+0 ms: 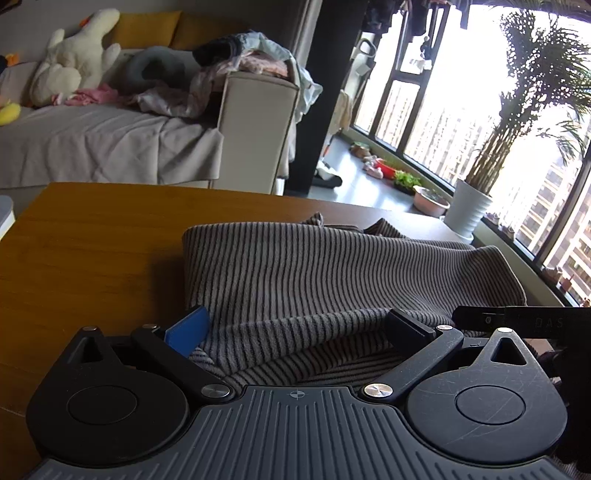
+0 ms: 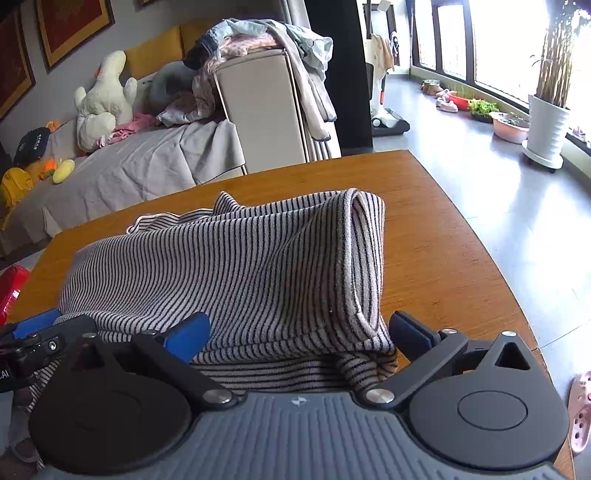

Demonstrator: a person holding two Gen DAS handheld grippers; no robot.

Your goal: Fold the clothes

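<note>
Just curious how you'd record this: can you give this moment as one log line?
step: folding | item: striped garment on wooden table | left gripper: open at near edge | right gripper: open at near edge

One striped garment (image 2: 229,273) on the tabletop (image 2: 443,236). Two grippers: left (image 1: 297,332), right (image 2: 299,336), each with two fingers. One white plush duck (image 2: 105,99) on the sofa (image 2: 140,166). One heap of clothes (image 2: 258,40) on the sofa arm. Two framed pictures (image 2: 74,26). One white plant pot (image 2: 546,129). One pink basin (image 2: 511,127). One black cap (image 2: 33,142).
</note>
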